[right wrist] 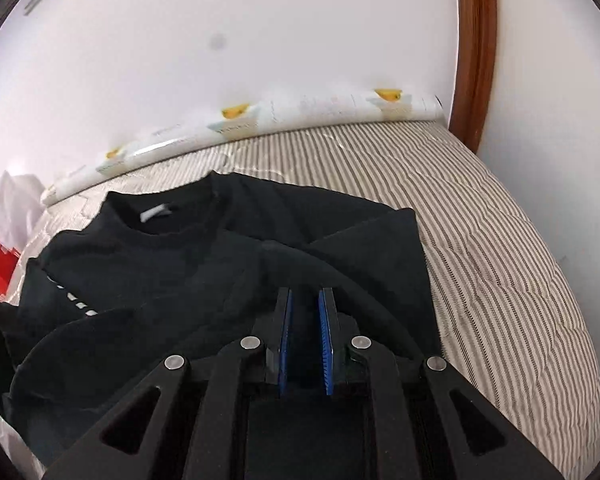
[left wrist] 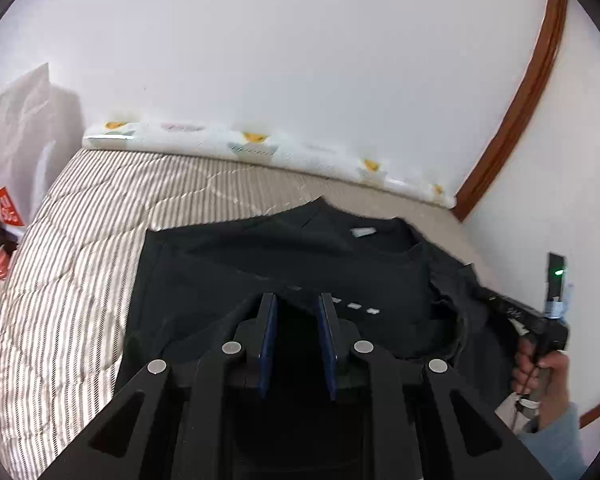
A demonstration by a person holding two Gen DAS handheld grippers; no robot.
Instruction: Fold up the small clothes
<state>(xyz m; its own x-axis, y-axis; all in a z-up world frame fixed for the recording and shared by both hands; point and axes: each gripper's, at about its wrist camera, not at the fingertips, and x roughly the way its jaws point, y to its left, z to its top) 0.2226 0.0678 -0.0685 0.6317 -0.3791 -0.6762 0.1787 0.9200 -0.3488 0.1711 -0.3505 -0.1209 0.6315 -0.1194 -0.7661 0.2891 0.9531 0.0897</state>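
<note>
**Black shirt on the bed: side folds begun, fold not complete**

The black shirt [left wrist: 300, 256] lies on the striped quilt [left wrist: 80, 220] of the bed, collar and its white label [left wrist: 363, 232] toward the far wall. It occupies the middle of the bed, near the patterned roll [left wrist: 252, 142] that runs along the wall but apart from it.

On my left side the shirt's edge runs straight and the cloth appears doubled over, which I judge to be a sleeve or side panel already turned in. From the right wrist view the right side likewise shows panels laid across the body at a slant, with creases meeting near the chest. A bunched lobe of dark cloth sits at the near left of that view; I cannot tell whether it belongs to this shirt or to another garment.

My left gripper [left wrist: 297, 300] hovers over the lower front of the shirt, its blue pads parted with a clear gap and nothing between them. My right gripper [right wrist: 307, 294] is the same: pads apart, over the cloth, gripping nothing that I can see. Whether either touches the fabric cannot be determined.

Assessment: the lengthwise folds look largely made but untidy. Remaining, in my judgement: smoothing, then bringing the hem up toward the collar. No finished folded garments are visible. Clutter, including a red bag [left wrist: 4, 208], stands beside the bed on the left.
</note>
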